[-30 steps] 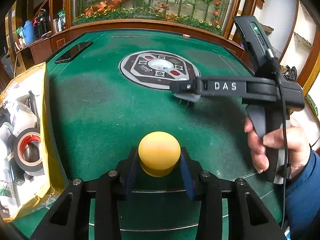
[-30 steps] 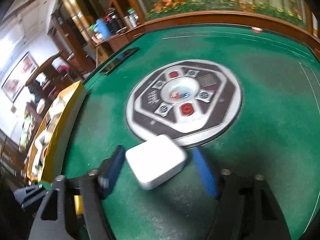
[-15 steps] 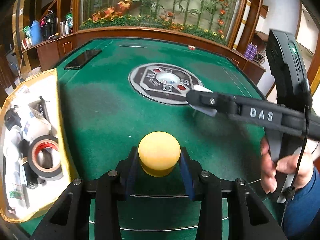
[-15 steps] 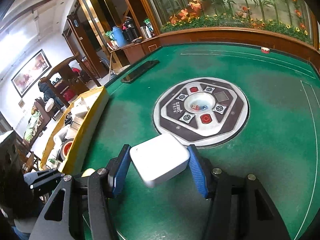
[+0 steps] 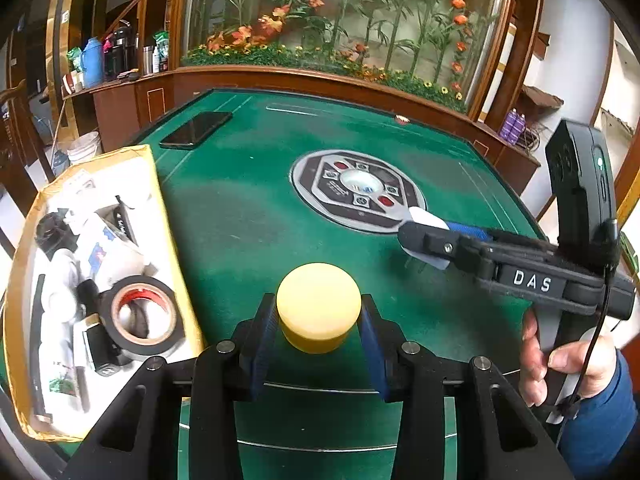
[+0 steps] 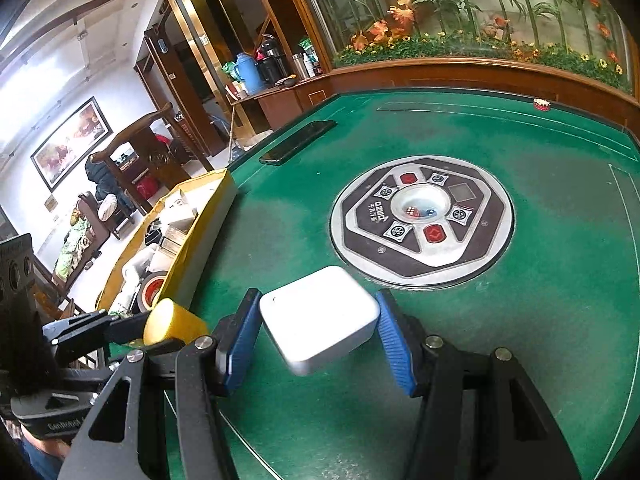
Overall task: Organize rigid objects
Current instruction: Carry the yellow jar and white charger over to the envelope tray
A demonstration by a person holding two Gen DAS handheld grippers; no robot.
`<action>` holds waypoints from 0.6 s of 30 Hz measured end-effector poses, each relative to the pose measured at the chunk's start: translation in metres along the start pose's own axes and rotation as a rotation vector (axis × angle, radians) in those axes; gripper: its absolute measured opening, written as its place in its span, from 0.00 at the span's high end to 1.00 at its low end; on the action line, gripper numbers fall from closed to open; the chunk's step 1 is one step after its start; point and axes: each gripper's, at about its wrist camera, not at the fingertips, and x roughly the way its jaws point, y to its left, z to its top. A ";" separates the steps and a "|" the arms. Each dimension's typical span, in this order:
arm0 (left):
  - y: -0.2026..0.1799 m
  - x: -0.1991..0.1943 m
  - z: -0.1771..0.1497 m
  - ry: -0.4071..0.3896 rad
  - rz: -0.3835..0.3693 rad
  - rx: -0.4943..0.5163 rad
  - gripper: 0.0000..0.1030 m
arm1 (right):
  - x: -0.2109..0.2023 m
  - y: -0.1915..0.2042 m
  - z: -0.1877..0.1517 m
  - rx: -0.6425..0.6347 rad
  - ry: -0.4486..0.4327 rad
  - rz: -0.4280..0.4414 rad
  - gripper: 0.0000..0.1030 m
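My left gripper (image 5: 318,320) is shut on a yellow cylinder (image 5: 318,306) and holds it above the green table. The cylinder also shows in the right wrist view (image 6: 170,322), at the lower left. My right gripper (image 6: 318,330) is shut on a white rounded square box (image 6: 320,324), lifted above the felt. In the left wrist view the right gripper (image 5: 424,236) comes in from the right with the white box (image 5: 426,218) at its tip. A yellow-rimmed tray (image 5: 158,208) with several items lies at the table's left edge.
The tray holds a roll of black tape (image 5: 140,316) and white boxes. A round control panel (image 6: 422,220) sits in the table's middle. A black phone (image 5: 196,130) lies at the far left. A wooden rail and planter run along the back.
Both grippers have risen and pulled back, each with its object. The right gripper closed on the white box. The tray has come further into both views.
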 end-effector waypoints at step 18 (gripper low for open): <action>0.080 -0.039 0.003 -0.102 0.069 -0.155 0.59 | 0.008 0.055 -0.001 -0.045 0.002 0.068 0.45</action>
